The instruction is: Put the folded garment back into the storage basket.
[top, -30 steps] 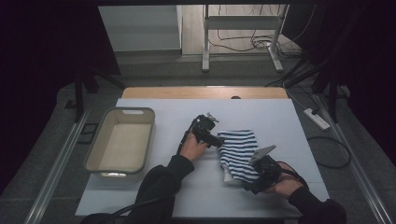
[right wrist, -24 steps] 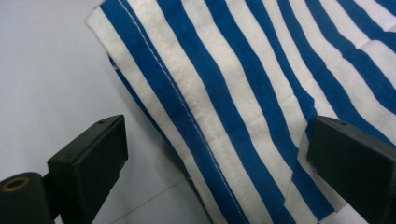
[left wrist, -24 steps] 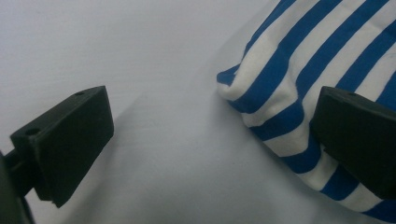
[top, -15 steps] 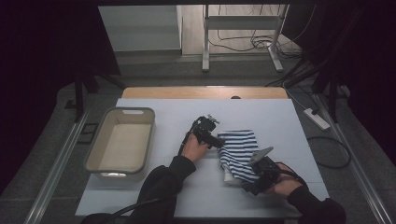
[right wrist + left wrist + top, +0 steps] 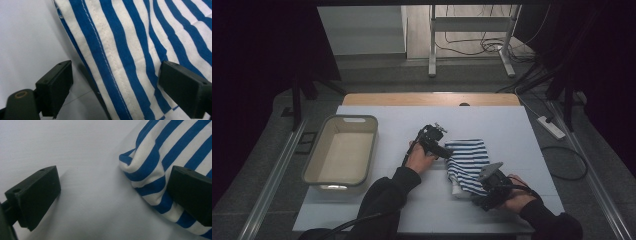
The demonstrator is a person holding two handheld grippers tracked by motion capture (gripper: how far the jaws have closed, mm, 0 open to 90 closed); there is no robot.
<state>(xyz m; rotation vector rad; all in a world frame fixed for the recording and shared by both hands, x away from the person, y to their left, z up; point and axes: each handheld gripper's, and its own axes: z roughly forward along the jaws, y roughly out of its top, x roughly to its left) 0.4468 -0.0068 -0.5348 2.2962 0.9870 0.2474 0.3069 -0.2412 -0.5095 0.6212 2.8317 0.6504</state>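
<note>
A folded blue-and-white striped cloth [image 5: 468, 164] lies on the white table top [image 5: 492, 125], right of centre. My left gripper [image 5: 446, 151] sits at the cloth's left edge, jaws open; one jaw rests over the folded corner of the striped cloth [image 5: 160, 157], the other on bare table. My right gripper [image 5: 482, 186] is at the cloth's near right corner, open, with the stitched hem of the striped cloth [image 5: 130, 50] between its spread jaws. Neither holds anything.
A beige plastic tub [image 5: 341, 153] stands at the table's left side. A wooden strip [image 5: 432, 98] runs along the far edge. A power strip [image 5: 551, 127] and cables lie on the floor to the right.
The right gripper has edged slightly closer along the cloth's near corner. The left gripper and the cloth have barely moved.
</note>
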